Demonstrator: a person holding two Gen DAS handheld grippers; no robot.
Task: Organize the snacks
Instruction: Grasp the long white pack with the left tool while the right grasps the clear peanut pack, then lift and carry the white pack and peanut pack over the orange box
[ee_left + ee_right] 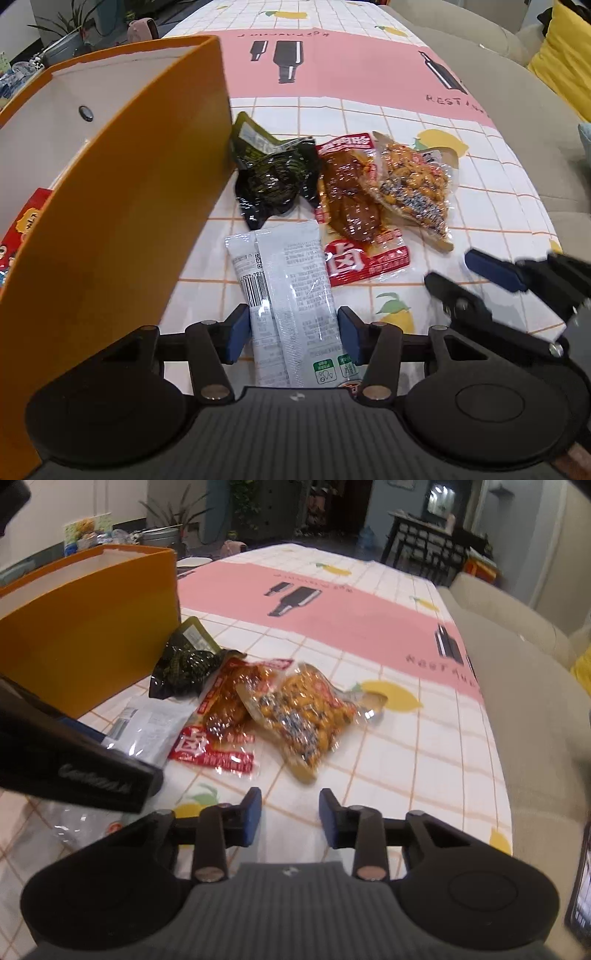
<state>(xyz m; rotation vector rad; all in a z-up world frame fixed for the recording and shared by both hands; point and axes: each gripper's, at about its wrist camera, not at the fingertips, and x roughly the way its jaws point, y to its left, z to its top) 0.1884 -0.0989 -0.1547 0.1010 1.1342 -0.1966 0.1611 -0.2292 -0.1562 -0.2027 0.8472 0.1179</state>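
A white-and-silver snack packet (291,280) lies lengthwise on the tablecloth, and my left gripper (293,332) is shut on its near end, one blue pad against each long edge. Beyond it lie a dark green packet (273,177), a red packet (354,221) and a clear packet of yellow nuts (413,184). An orange box (110,206) stands open at the left with a red packet (22,229) inside. My right gripper (290,814) hovers open over bare cloth, just short of the nut packet (303,712); nothing is between its fingers.
The tablecloth (369,602) is white-checked with a pink band and lemons. A beige sofa (524,701) runs along the table's right edge, with a yellow cushion (565,59). Crumpled clear plastic (74,819) lies near left. Plants and clutter stand behind the orange box (85,627).
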